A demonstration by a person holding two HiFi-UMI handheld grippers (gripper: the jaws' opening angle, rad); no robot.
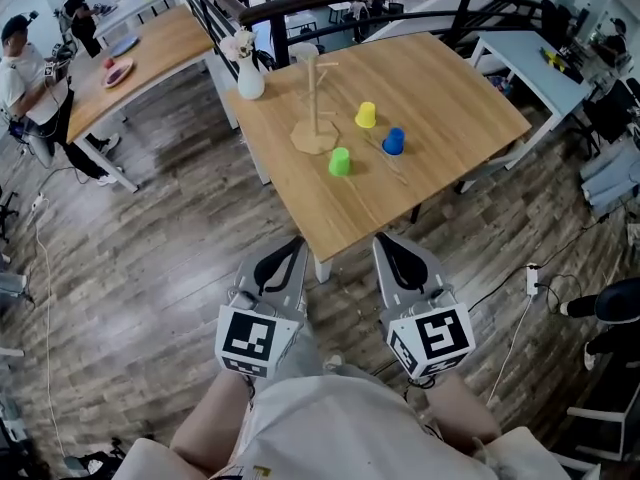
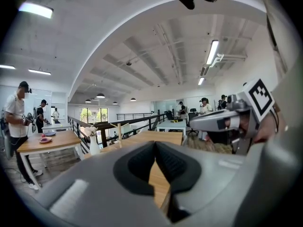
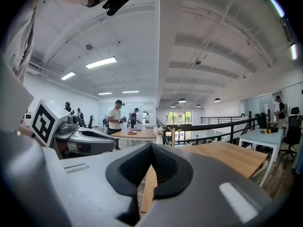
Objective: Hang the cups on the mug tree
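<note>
1. Neither the left claw [image 1: 293, 244] nor the right claw [image 1: 384, 239] holds anything. Each one's own view shows its two dark pads pressed together with nothing between them (clenched and empty).
2. Both claws hang over the wood-plank floor [image 1: 150, 268], short of the near corner of the light wooden worktop [image 1: 450, 103] and well apart from everything on it.
3. The pale wooden mug tree [image 1: 318, 108] stands upright on its round base near the middle of the worktop, and its pegs are bare.
4. Three small plastic cups sit on the worktop beside the tree, none touching it:
   - the yellow cup [image 1: 366, 115] is just right of the post;
   - the blue cup [image 1: 393, 141] is a little nearer the person and further right;
   - the green cup [image 1: 340, 162] is the nearest, in front of the base.
5. A white vase of flowers [image 1: 249, 76] stands at the worktop's far left corner, clear of the cups.
6. No cup is hung yet, so the task looks to be at its very start, with the approach as the step in hand.
7. The next move likely calls for bringing a claw forward over the worktop and spreading its pads before closing on a cup. The green one seems the easiest reach.
8. Handles are too small to make out from here, so how a cup would catch on a peg cannot yet be judged.
</note>
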